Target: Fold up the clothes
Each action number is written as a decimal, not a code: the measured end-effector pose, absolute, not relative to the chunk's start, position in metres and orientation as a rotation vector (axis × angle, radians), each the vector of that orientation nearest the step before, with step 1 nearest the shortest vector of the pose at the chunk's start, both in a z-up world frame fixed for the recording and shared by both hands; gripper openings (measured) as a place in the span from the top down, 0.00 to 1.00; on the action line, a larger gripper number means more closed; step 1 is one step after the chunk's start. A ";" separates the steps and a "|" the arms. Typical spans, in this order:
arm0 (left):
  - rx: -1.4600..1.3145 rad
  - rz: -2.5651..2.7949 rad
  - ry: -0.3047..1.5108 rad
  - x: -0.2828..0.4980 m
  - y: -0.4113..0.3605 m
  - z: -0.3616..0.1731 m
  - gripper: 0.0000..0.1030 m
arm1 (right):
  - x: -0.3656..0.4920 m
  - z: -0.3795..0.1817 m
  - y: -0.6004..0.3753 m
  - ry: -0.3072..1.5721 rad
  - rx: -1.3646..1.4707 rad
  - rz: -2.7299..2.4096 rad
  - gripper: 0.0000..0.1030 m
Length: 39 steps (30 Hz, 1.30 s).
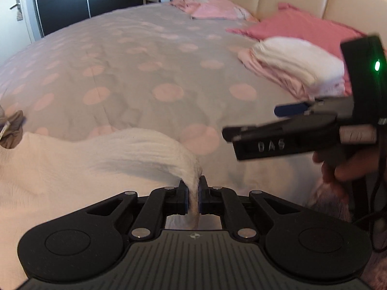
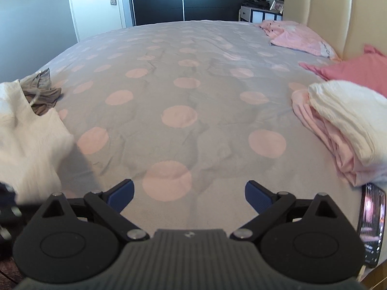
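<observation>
The white cloth (image 1: 72, 164) lies on the bed (image 1: 145, 72), at about 9 o'clock in the left camera's view. One bunched bit of it runs down to 6 o'clock, into the left gripper (image 1: 193, 199). The fingers there are pressed together on that bit, so the cloth is pinched tight.

The cloth looks thin, soft and light. It seems crinkly, so it should not slip much. It will sag and flop when lifted, and one pinch makes it bunch up like a rope. I think it is best held by two corners or along one edge, far apart, so it hangs flat.

The right gripper (image 2: 189, 197) hangs over the bed with its blue fingers (image 2: 122, 194) wide apart and nothing between them. In its view the white cloth is at 9 o'clock, so a free edge is close by to grab.

A small grey cloth (image 2: 41, 89) lies just past the white one, at about 10 o'clock. A pile of folded clothes (image 2: 343, 130), pink below and white on top, sits at 3 o'clock. A phone (image 2: 371, 222) lies near it, at 4 o'clock. Pink pillows (image 2: 297, 37) rest by the headboard (image 2: 321, 7) at 1 o'clock
</observation>
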<state>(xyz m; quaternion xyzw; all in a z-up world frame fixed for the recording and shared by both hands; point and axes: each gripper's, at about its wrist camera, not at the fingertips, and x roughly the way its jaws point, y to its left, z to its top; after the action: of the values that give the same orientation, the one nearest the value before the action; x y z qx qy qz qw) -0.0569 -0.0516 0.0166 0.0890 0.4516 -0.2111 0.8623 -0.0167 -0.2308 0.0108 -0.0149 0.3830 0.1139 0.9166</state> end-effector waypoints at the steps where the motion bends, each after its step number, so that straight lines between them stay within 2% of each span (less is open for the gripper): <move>1: 0.188 -0.440 0.969 -0.058 -0.051 0.012 0.93 | -0.018 0.010 -0.233 0.795 -0.018 0.244 0.04; 3: 0.171 -0.430 1.004 -0.063 -0.045 0.008 0.88 | -0.021 0.009 -0.232 0.804 -0.010 0.275 0.04; 5: 0.152 -0.428 1.025 -0.066 -0.036 0.007 0.77 | -0.023 0.009 -0.228 0.810 -0.008 0.312 0.04; 7: 0.140 -0.416 1.031 -0.071 -0.024 0.011 0.61 | -0.025 0.010 -0.223 0.814 -0.006 0.347 0.04; 9: 0.135 -0.394 1.025 -0.073 -0.010 0.020 0.55 | -0.027 0.011 -0.216 0.815 -0.003 0.386 0.04; 23: 0.143 -0.064 0.978 -0.056 0.127 0.068 0.47 | -0.007 0.007 -0.145 0.891 0.043 0.558 0.07; 30: 0.247 0.156 0.891 -0.036 0.189 0.084 0.34 | 0.018 0.002 -0.123 0.935 0.073 0.540 0.07; 33: 0.342 0.236 0.894 -0.025 0.204 0.079 0.34 | 0.027 -0.012 -0.114 0.984 0.048 0.523 0.08; 34: 0.382 0.256 0.897 -0.023 0.208 0.075 0.33 | 0.029 -0.018 -0.111 1.004 0.037 0.516 0.09; 36: 0.447 0.304 0.904 -0.020 0.216 0.065 0.33 | 0.032 -0.030 -0.108 1.050 0.026 0.510 0.23; 38: 0.487 0.356 0.915 -0.017 0.227 0.056 0.33 | 0.032 -0.041 -0.104 1.099 0.023 0.521 0.43; 39: 0.469 0.371 0.927 -0.015 0.233 0.052 0.33 | 0.028 -0.042 -0.102 1.098 0.000 0.531 0.47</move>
<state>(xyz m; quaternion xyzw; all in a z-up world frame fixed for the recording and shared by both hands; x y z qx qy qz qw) -0.0152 0.2334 0.0519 0.2226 0.4403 0.1762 0.8518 0.0283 -0.1016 -0.0420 0.0001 0.5155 0.2493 0.8198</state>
